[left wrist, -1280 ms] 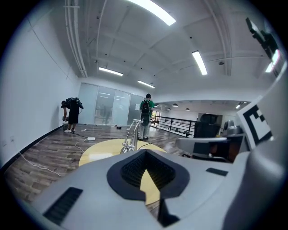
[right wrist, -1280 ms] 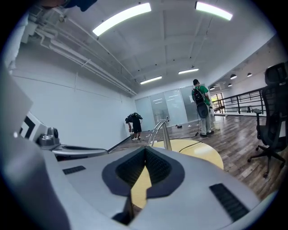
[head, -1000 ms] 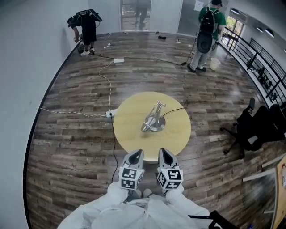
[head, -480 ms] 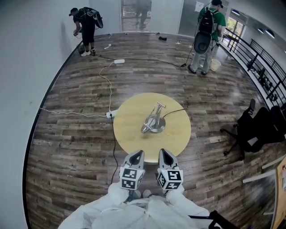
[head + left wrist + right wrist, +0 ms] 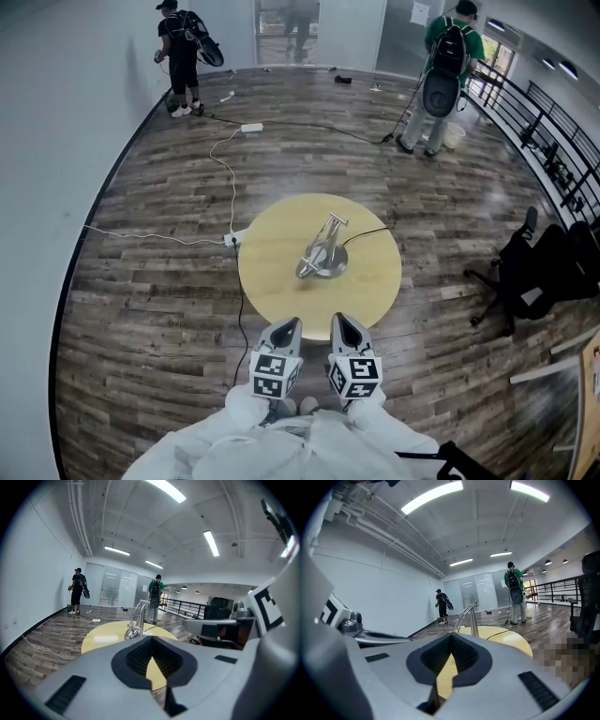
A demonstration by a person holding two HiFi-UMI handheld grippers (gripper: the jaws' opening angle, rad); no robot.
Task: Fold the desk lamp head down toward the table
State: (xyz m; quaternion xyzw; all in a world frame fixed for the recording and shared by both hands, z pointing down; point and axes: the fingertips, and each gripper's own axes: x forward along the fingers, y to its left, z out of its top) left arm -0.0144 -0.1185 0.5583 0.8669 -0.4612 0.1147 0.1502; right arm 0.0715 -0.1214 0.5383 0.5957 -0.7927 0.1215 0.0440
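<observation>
A silver desk lamp stands on its round base in the middle of the round yellow table. Its arm leans up and away from me, and a second part bends back down toward the base. In the left gripper view the lamp shows beyond the jaws, and in the right gripper view the lamp too. My left gripper and right gripper hover side by side off the table's near edge, well short of the lamp. Both are shut with nothing in them, as seen at the left gripper and right gripper.
A black cable runs from the lamp off the table's right side. A white power strip and its cords lie on the wooden floor at the left. A black office chair stands to the right. Two people stand far off.
The far-left person has straightened up and the far-right person has shifted right. The grippers and the lamp have not moved.
</observation>
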